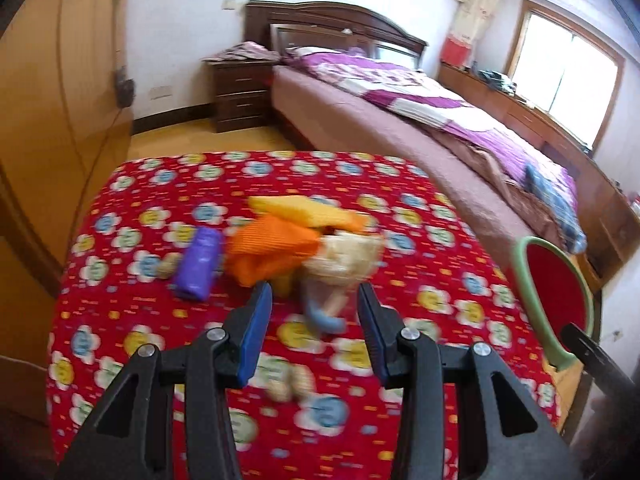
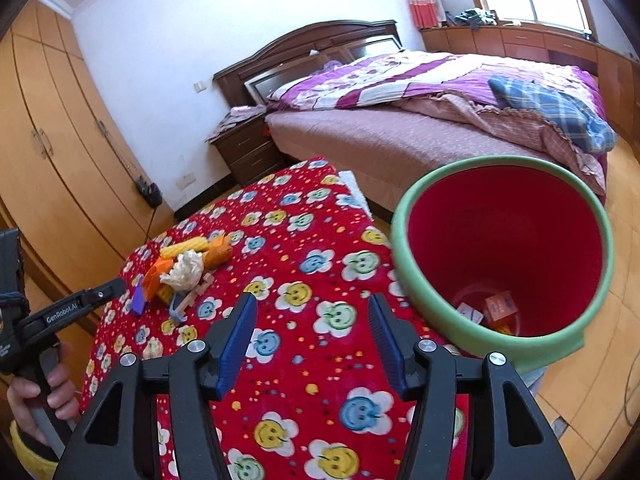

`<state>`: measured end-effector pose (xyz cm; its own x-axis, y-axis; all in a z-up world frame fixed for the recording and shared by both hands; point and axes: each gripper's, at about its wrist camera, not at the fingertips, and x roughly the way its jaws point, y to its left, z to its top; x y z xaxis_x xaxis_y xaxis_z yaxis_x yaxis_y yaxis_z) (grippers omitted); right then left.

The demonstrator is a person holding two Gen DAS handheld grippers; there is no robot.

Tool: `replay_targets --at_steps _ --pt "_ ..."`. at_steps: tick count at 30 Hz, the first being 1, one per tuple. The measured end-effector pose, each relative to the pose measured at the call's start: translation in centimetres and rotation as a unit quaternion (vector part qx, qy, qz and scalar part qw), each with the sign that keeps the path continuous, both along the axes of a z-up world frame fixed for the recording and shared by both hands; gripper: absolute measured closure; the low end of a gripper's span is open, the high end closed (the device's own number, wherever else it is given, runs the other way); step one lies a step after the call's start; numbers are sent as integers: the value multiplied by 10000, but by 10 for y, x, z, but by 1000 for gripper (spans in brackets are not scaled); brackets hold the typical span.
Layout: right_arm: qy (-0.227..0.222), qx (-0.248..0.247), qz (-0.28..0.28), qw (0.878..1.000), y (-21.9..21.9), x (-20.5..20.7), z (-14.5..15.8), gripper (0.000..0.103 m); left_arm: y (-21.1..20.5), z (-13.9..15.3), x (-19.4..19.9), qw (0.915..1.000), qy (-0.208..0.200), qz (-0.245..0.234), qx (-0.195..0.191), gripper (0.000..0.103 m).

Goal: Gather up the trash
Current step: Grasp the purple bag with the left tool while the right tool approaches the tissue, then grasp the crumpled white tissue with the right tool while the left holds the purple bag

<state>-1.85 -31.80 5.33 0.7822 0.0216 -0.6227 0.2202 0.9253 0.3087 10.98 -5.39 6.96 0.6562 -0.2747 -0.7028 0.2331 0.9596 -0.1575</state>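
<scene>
Lower right, one green-rimmed red plastic bin; centre, one trash pile; both my left gripper and right gripper gape empty.

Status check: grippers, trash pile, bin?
Left gripper open, empty. Right gripper open, empty. Crumpled paper-and-cloth trash pile on red floral tablecloth. Red green-rimmed bin tilted, unobstructed.

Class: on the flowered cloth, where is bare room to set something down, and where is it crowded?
Free: the cloth between the trash pile and the bin, and the far strip behind the pile. Crowded: the pile itself, where the purple roll, orange cloth and wrapper bunch together.
</scene>
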Motion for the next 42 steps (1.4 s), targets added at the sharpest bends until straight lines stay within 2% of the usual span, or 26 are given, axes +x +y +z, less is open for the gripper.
replay_targets --at_steps 11,16,24,27,29,32,39,42 --pt "233 124 -28 9996 13 14 -20 43 50 -33 55 9980 247 468 348 59" --pt "434 229 -42 9988 14 20 -32 43 51 -50 74 9966 341 437 603 59" --pt "564 183 18 9982 19 30 -40 43 49 -73 99 9957 543 329 680 59" --pt "623 182 31 9979 20 33 -43 43 50 -81 106 9951 696 345 610 65" --pt "656 181 49 9977 21 35 -45 43 51 -81 106 9957 598 366 602 71" --pt "695 156 95 9974 24 38 -46 43 52 -80 103 9966 538 360 517 74" --pt "730 -57 367 9966 44 55 -40 43 60 -66 85 9987 301 403 63 74" --pt "654 -227 491 9964 57 68 -34 43 63 -62 81 9986 176 490 -7 74"
